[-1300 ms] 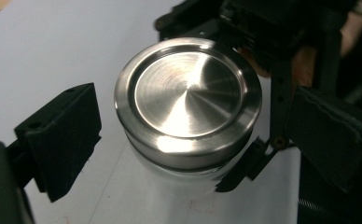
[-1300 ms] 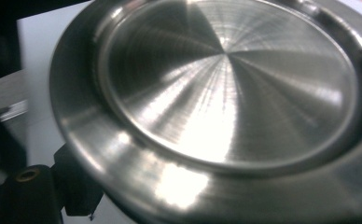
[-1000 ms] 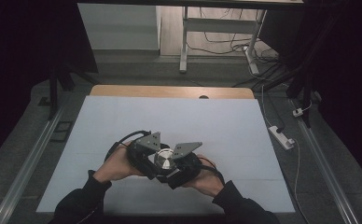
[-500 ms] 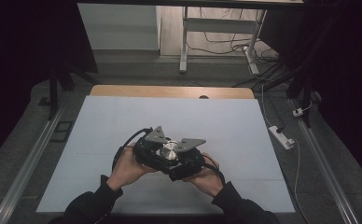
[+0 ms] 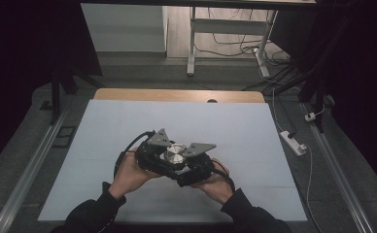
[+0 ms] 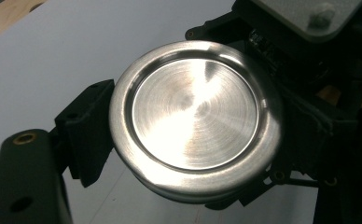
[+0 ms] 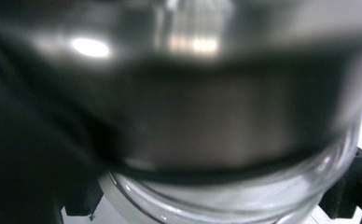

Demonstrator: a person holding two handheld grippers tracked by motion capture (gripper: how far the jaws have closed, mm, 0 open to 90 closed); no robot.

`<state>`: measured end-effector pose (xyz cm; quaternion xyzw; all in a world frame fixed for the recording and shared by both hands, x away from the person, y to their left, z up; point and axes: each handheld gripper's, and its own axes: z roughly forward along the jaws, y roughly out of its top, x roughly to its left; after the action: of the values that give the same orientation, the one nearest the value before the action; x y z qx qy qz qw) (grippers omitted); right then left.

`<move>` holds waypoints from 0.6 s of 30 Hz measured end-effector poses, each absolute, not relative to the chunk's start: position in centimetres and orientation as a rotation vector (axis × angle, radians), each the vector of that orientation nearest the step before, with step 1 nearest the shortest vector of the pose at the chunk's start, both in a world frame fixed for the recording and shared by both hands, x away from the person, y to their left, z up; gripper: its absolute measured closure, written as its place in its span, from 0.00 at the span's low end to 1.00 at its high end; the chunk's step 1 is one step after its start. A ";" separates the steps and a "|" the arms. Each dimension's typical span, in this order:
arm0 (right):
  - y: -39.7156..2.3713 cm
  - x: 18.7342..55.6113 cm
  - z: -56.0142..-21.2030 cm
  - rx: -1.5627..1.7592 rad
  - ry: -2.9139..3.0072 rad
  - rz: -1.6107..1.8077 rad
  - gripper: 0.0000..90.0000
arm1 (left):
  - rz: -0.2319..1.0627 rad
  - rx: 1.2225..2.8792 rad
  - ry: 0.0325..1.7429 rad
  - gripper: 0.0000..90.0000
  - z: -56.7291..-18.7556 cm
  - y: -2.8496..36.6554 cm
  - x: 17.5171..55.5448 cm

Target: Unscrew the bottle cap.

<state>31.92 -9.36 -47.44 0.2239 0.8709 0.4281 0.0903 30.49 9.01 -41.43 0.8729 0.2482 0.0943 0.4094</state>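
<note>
A glass jar with a round steel lid is held above the white table top, near the front middle. Both hands press their grippers together around it. My left gripper comes in from the left. In the left gripper view one of its black pads lies against the rim of the lid, so it is shut on the lid. My right gripper comes in from the right and sits lower, shut on the jar under the blurred lid. Its grey plate shows behind the lid.
A bare wooden strip runs along the table's far edge. A white power strip lies on the floor to the right, with metal rails along both sides. Desk legs and cables stand behind the table.
The two grippers have closed in on each other around the lid and shifted slightly away from the person. The hands stay at the front middle of the table.
</note>
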 end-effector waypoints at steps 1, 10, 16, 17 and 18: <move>-9.5 32.0 -47.4 0.669 2.585 1.274 0.16 | 0.238 2.198 0.627 0.21 -41.4 9.2 30.5; -10.3 32.6 -47.3 0.685 2.563 1.275 0.16 | 0.233 2.174 0.629 0.21 -41.0 10.3 30.3; -10.8 33.1 -47.3 0.710 2.550 1.269 0.16 | 0.226 2.172 0.621 0.21 -40.9 10.8 30.1; -10.8 33.1 -47.3 0.710 2.550 1.269 0.16 | 0.226 2.177 0.618 0.21 -41.0 10.8 30.0; -10.9 33.3 -47.3 0.716 2.546 1.267 0.16 | 0.225 2.176 0.617 0.21 -41.0 10.8 30.0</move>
<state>33.30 -10.93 -47.26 0.2427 0.8635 0.4296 0.1045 29.96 10.84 -41.03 0.8685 0.2462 0.0899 0.4206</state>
